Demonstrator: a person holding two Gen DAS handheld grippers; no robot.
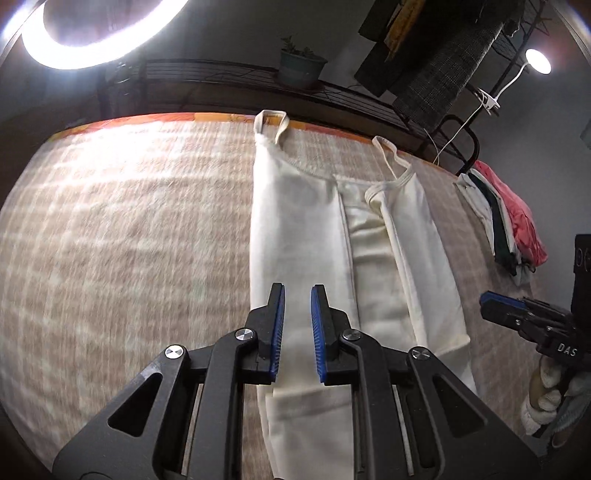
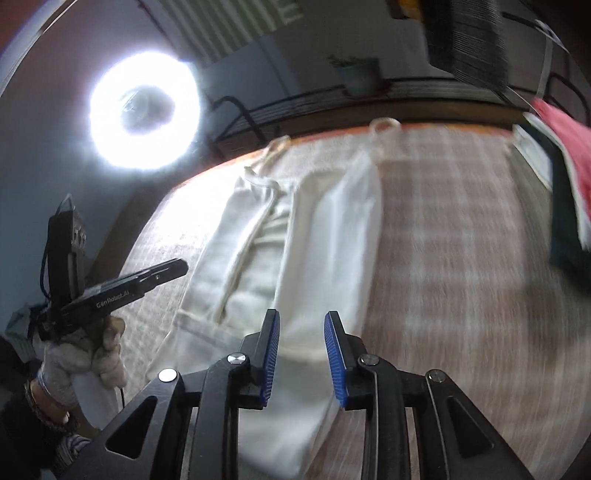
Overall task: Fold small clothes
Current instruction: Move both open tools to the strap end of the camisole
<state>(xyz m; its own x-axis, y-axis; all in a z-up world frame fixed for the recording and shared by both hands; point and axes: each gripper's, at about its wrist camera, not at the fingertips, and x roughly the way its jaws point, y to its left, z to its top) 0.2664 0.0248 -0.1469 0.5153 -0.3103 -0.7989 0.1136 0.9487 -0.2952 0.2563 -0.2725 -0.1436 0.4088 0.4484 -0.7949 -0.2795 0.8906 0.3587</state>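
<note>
A cream strappy top (image 1: 295, 221) lies lengthwise on the checked beige blanket (image 1: 129, 221), both long sides folded in over its middle and its straps toward the far edge. My left gripper (image 1: 297, 288) hovers over the top's near left part, jaws a little apart with nothing between the blue pads. In the right wrist view the same top (image 2: 332, 229) runs away from me. My right gripper (image 2: 303, 314) stands open above its near end, nothing between the pads. Each gripper shows in the other's view: the right gripper (image 1: 487, 299) at the right, the left gripper (image 2: 181, 266) at the left, both in gloved hands.
A stack of folded clothes (image 1: 506, 225) with a pink piece on top sits at the blanket's far right (image 2: 565, 177). A ring light (image 1: 92, 29) glares at the far left. Behind the bed stand a metal rack with a potted plant (image 1: 301, 68) and hanging garments (image 1: 443, 55).
</note>
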